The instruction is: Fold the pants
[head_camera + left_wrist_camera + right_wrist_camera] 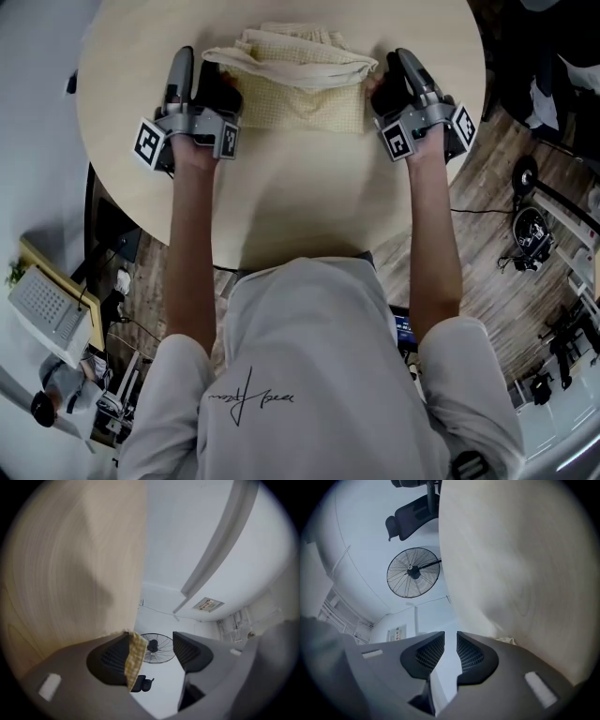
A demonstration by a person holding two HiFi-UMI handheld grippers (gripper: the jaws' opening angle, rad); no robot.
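Note:
The yellow checked pants (295,80) lie folded into a rectangle at the far side of the round pale wooden table (300,197). My left gripper (202,80) is at the pile's left end, turned on its side. It stands open (152,641), and a strip of checked cloth (133,660) hangs against one pad without being pressed. My right gripper (398,75) is at the pile's right end. Its jaws (450,641) stand only a narrow gap apart with nothing between them. A scrap of cloth (506,641) shows beside its outer finger.
The tabletop fills one side of each gripper view. A standing fan (413,572) and an office chair (410,510) are beyond the table. Camera gear and cables (530,230) lie on the wooden floor at right, and a low shelf (47,309) stands at left.

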